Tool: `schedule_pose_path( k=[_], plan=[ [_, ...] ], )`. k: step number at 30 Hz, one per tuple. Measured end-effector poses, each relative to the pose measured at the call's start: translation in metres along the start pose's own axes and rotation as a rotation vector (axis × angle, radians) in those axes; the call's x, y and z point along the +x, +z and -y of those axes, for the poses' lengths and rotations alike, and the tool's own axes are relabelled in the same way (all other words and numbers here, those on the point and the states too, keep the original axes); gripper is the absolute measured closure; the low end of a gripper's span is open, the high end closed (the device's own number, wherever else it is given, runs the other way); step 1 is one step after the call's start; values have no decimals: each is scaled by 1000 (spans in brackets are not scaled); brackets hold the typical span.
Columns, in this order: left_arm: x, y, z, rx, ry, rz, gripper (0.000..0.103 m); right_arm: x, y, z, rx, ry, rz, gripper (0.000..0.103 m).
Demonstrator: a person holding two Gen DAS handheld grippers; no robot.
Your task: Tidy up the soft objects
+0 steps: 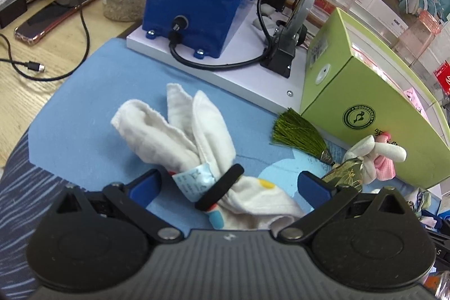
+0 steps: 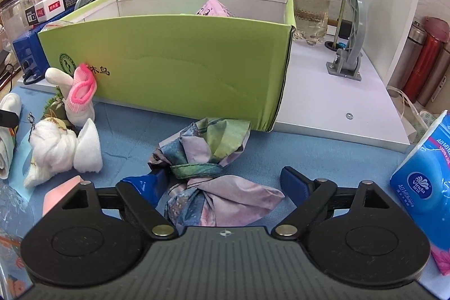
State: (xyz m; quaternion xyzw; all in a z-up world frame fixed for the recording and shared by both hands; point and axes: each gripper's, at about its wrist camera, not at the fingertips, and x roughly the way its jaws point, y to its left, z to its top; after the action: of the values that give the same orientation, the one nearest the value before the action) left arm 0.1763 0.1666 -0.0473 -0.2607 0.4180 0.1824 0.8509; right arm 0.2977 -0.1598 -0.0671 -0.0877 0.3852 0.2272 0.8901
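Cluttered desk, with a blue mat (image 1: 92, 131) spread in front of a green box (image 2: 174, 61) that stands open-topped on a white board (image 2: 332, 103); everything below is placed from that box.

Left of the box, on the mat, lies a white towel (image 1: 191, 131) bundled by a black band (image 1: 219, 187). The left gripper (image 1: 230, 184) has its jaws spread wide on either side of the band, pads not pressing it. Between towel and box lie a green tassel (image 1: 298, 134) and a small white-and-pink sock bundle (image 1: 377, 156), the latter touching the box's front wall.

Just before the box's right front corner lies a knotted scarf (image 2: 208, 170) in blue, green and lilac. The right gripper (image 2: 225, 182) straddles it with jaws wide apart; the left pad sits close against the cloth, the right pad clear of it. A pink cloth (image 2: 213, 7) shows inside the box. Right of the box stands a tissue pack (image 2: 424, 173).
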Motion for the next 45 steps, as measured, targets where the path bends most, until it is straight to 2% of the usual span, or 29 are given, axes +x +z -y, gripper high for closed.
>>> schedule_pose_path(
  k=[8, 13, 29, 45],
  plan=[
    [0, -4, 4, 53, 7, 4, 1, 3, 2, -3, 33, -28, -6, 27],
    [2, -8, 12, 144, 33, -7, 1, 5, 4, -4, 36, -33, -8, 25],
    [2, -9, 9, 182, 12, -9, 1, 6, 3, -8, 67, -69, 10, 22],
    [7, -13, 16, 264, 57, -7, 1, 4, -3, -5, 48, -53, 44, 20]
  ],
)
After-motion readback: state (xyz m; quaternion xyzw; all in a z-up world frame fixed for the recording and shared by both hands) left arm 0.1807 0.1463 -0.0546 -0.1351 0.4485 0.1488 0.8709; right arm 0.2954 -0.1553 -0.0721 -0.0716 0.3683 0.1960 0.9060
